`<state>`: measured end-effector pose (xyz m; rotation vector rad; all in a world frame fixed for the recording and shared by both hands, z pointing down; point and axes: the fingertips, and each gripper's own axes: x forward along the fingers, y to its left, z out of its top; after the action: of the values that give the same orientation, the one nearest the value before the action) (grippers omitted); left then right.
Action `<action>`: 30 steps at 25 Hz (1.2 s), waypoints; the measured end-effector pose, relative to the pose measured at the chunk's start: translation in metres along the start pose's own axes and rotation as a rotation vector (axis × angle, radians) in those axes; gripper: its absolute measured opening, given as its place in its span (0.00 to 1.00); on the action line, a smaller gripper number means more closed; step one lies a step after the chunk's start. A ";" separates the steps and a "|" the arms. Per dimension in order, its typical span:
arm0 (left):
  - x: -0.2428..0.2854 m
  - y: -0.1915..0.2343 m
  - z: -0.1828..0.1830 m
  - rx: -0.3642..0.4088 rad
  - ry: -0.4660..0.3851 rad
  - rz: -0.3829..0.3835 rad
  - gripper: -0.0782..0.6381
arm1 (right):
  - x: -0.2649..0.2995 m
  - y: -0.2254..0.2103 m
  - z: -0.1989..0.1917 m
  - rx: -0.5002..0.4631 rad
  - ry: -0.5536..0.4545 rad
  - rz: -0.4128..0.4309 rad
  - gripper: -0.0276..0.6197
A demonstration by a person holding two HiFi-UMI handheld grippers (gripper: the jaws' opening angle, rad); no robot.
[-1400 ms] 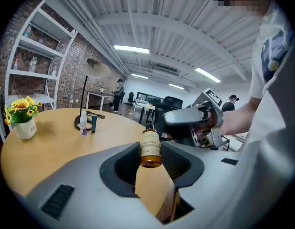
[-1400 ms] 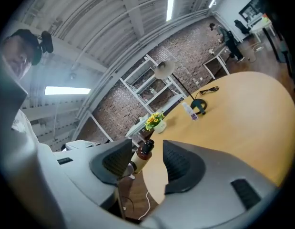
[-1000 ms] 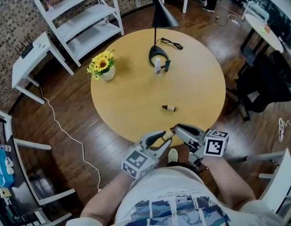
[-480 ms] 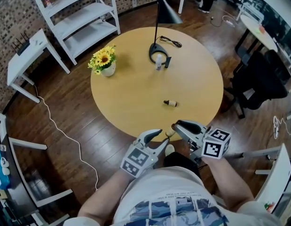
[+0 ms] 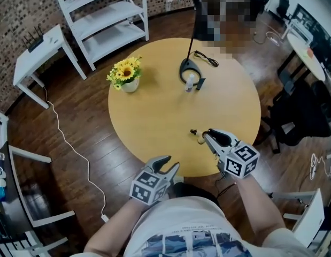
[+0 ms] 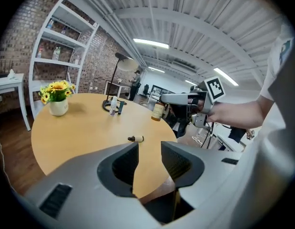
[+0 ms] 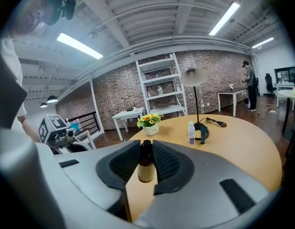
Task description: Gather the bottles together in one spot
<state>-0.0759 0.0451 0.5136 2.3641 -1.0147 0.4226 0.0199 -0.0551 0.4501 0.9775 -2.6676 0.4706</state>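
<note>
Right tongs (image 5: 207, 136) have swung over worktop (image 5: 154, 116), gripping amber bottle (image 7: 146, 168); my left tongs (image 5: 168, 165) narrow, empty. Next: set it beside white bottle (image 5: 190, 82).

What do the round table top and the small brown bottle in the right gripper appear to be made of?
Table top: probably wood or laminate, matte; even tan, faint sheen only.
Brown bottle: amber glass or plastic, unclear which; amber-tinted body, black cap.

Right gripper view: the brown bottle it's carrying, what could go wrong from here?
The small amber bottle is pinched only near its black cap by the right gripper and hangs free, so it might slip or swing. Heading for the white bottle, it could knock the tiny bottle lying on the round wooden table.
</note>
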 end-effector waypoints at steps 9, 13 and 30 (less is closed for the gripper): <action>0.039 0.055 0.025 -0.071 0.084 0.111 0.31 | 0.104 -0.096 0.012 -0.090 -0.009 -0.005 0.16; 0.059 0.073 0.034 -0.109 0.122 0.137 0.31 | 0.149 -0.134 0.007 -0.133 0.012 -0.006 0.16; 0.113 0.091 0.022 -0.238 0.214 0.193 0.31 | 0.269 -0.226 -0.052 -0.210 0.099 -0.019 0.17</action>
<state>-0.0660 -0.0854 0.5802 1.9722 -1.1276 0.5794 -0.0229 -0.3526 0.6391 0.8918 -2.5542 0.2226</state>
